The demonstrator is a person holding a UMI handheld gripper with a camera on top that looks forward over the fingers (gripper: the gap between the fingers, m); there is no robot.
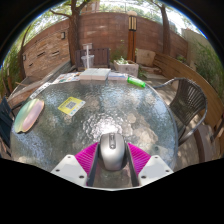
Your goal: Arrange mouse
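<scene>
A grey computer mouse sits between my two fingers, its nose pointing away from me. My gripper is shut on the mouse, with the magenta pads against both of its sides. It is held at the near edge of a round glass table. I cannot tell if the mouse rests on the glass or is just above it.
On the table are a green plate at the left edge, a yellow card, a green bottle lying at the far right, and a flat stack at the far side. A metal chair stands to the right.
</scene>
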